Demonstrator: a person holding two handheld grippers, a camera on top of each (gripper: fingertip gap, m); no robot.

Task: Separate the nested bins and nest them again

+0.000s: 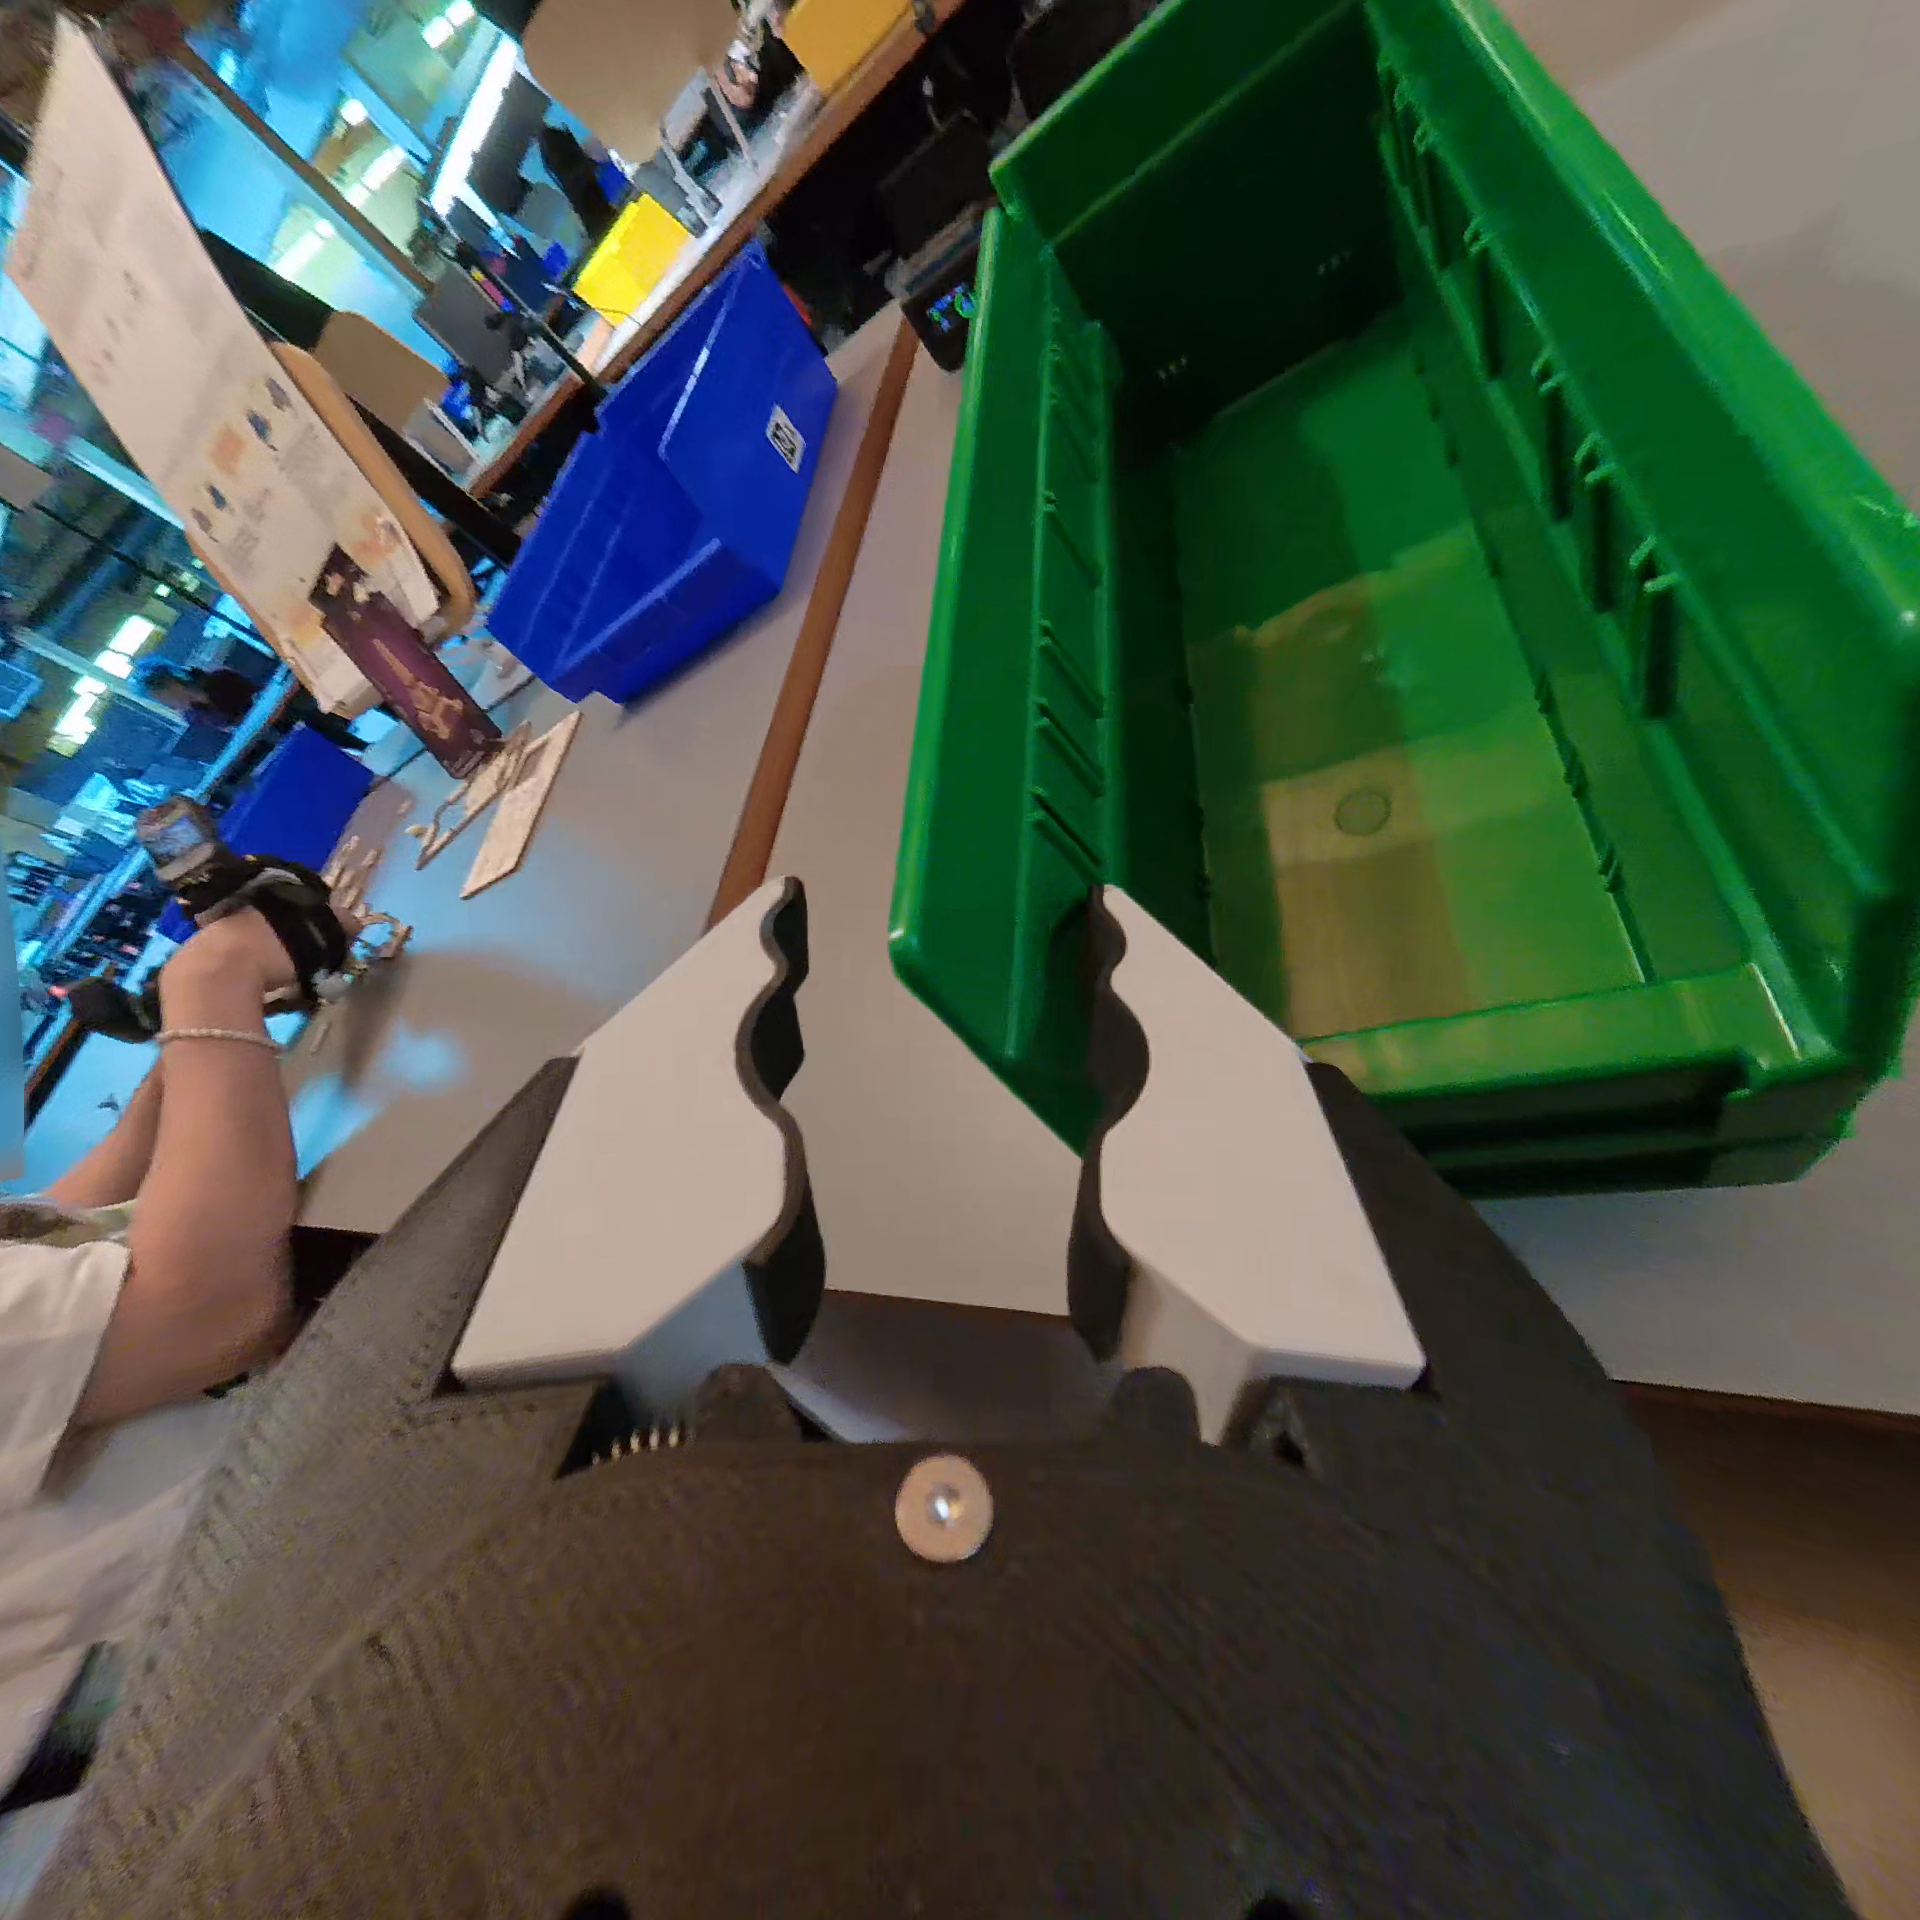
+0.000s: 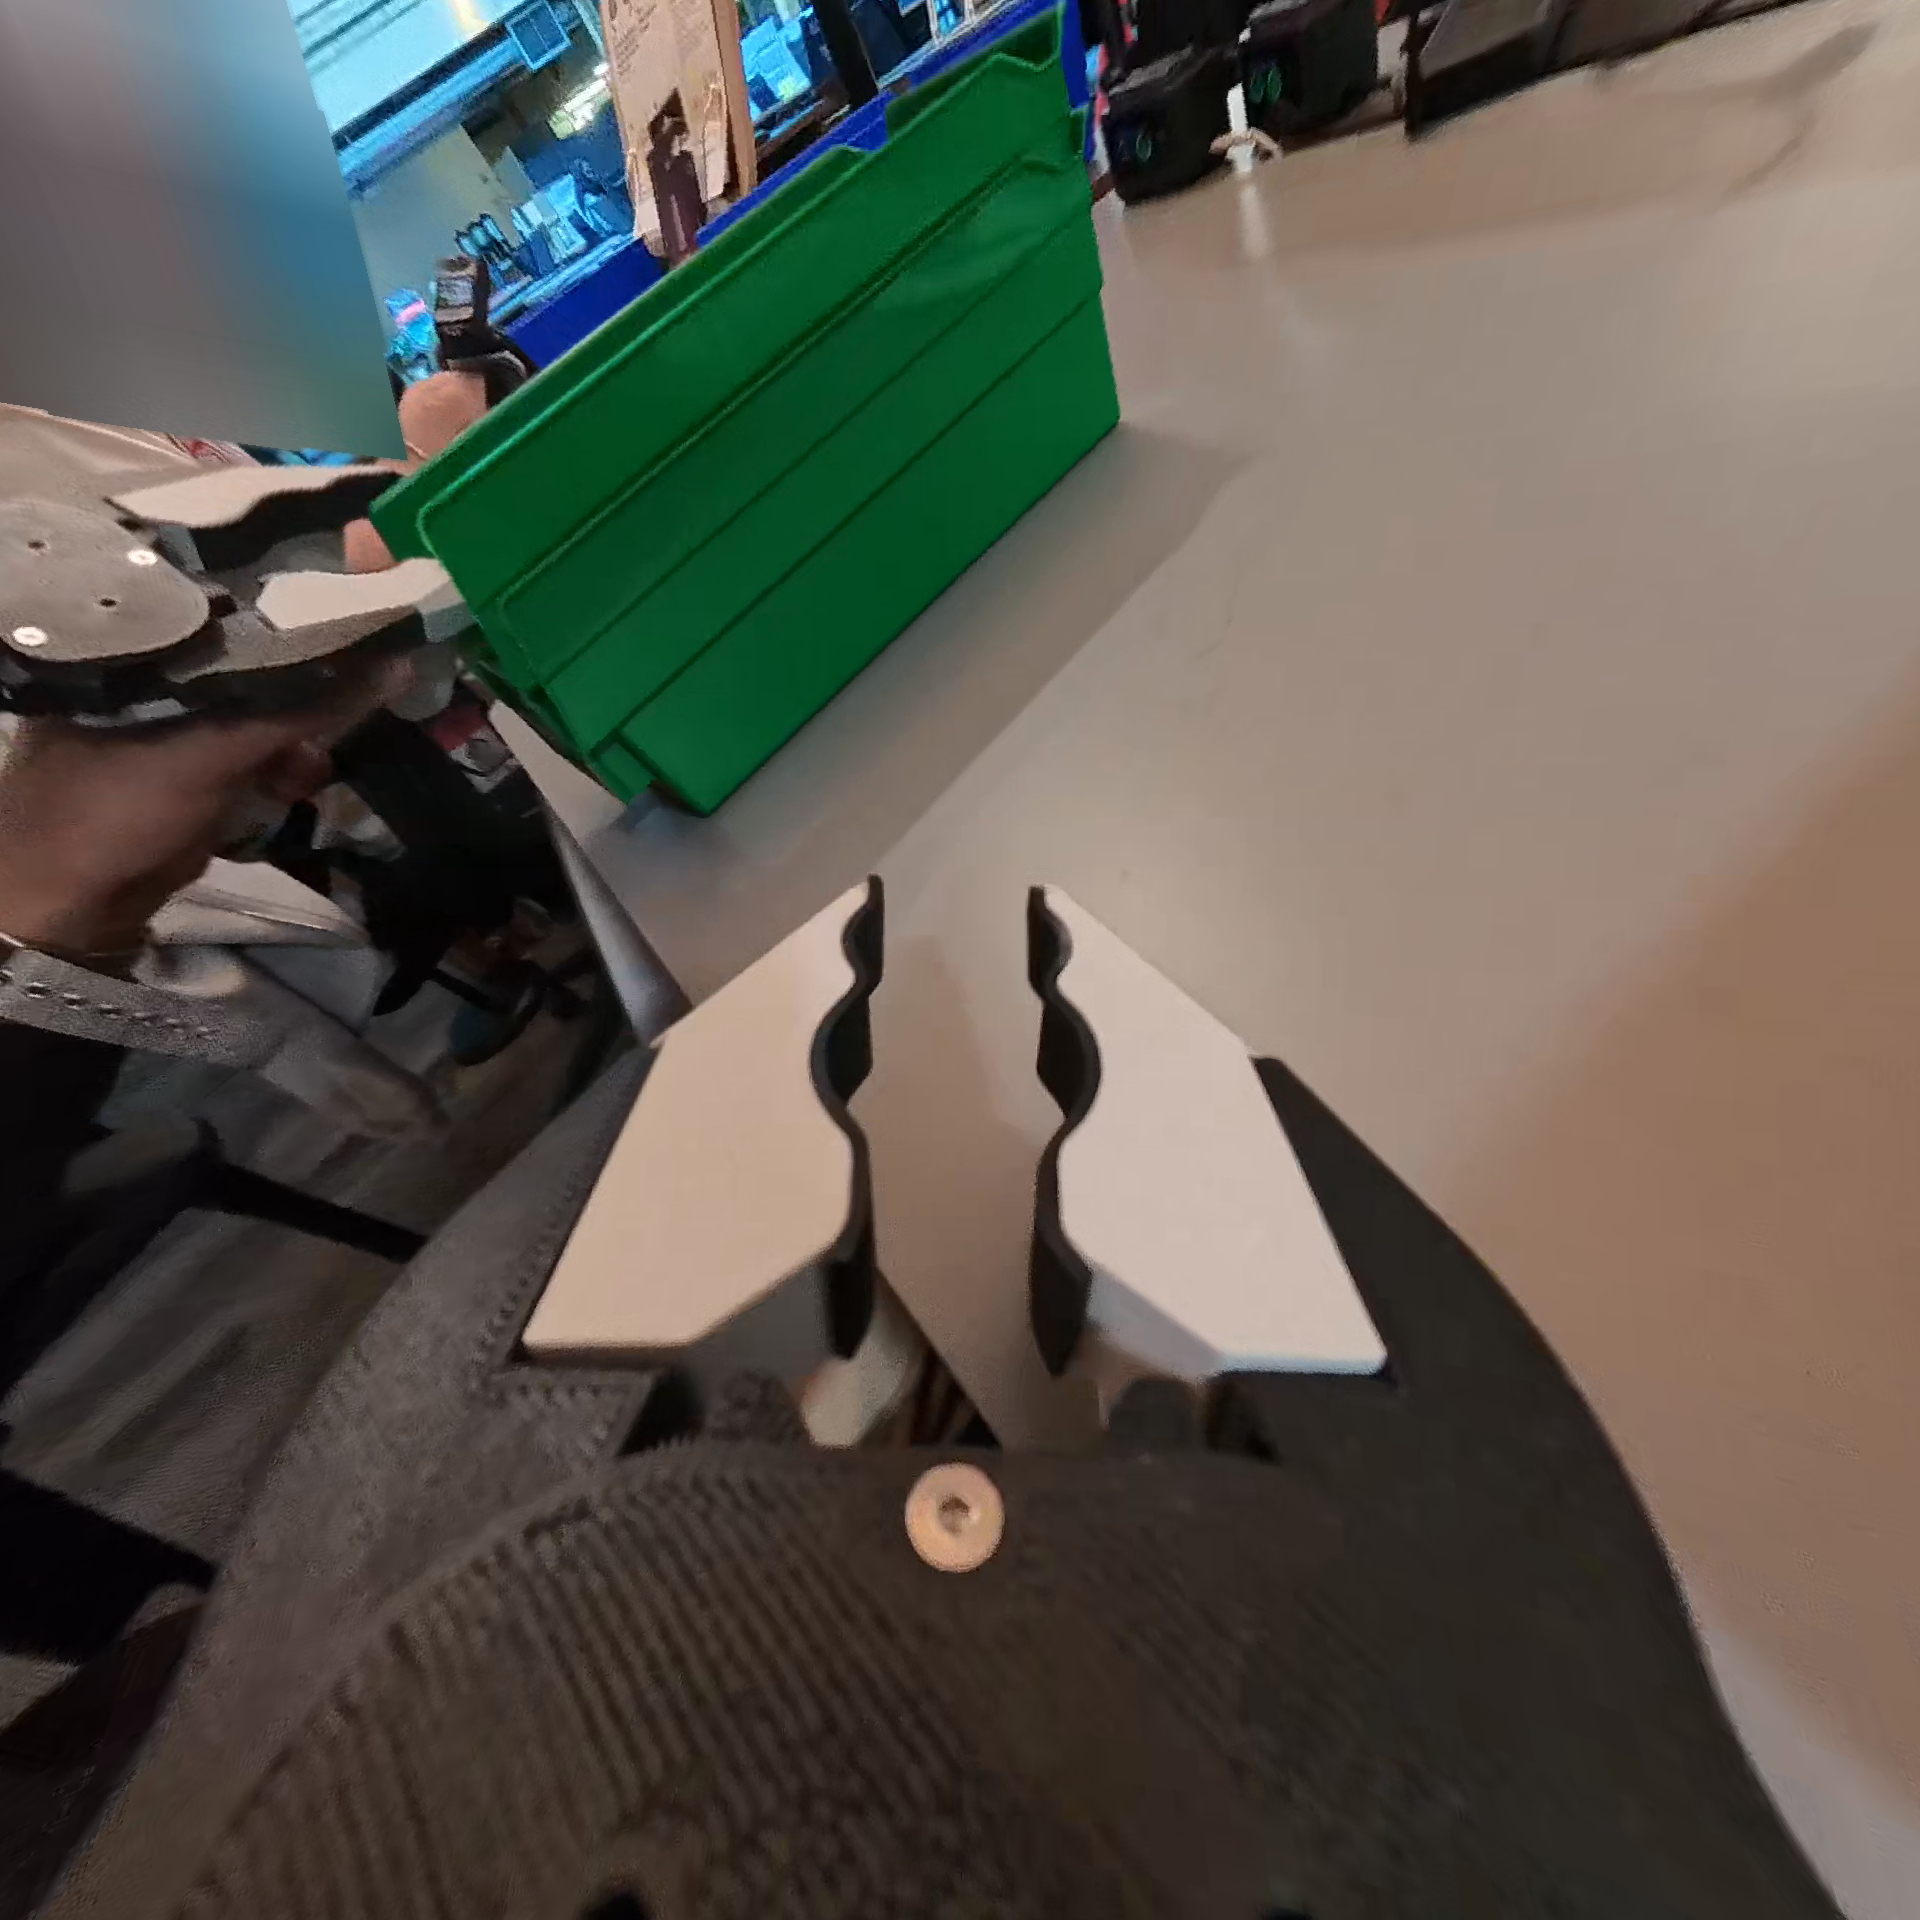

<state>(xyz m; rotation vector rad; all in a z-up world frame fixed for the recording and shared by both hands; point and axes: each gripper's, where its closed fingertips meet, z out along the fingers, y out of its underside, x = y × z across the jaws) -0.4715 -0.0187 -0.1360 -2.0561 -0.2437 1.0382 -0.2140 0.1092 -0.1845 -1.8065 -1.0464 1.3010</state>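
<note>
While the right gripper (image 2: 954, 904) waits open, well apart, the open left gripper (image 1: 951, 904) straddles the nested green bins' (image 1: 1455, 644) near corner, their length running toward 12 o'clock.

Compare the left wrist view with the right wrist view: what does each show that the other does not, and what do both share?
Only the left wrist view shows the inside of the green bins, empty, and a blue bin on the next table. Only the right wrist view shows the bins' stacked outer walls, and the left gripper from the side at their corner. Both show the green bins nested on the grey table, and each view's own gripper open: left, right.
</note>
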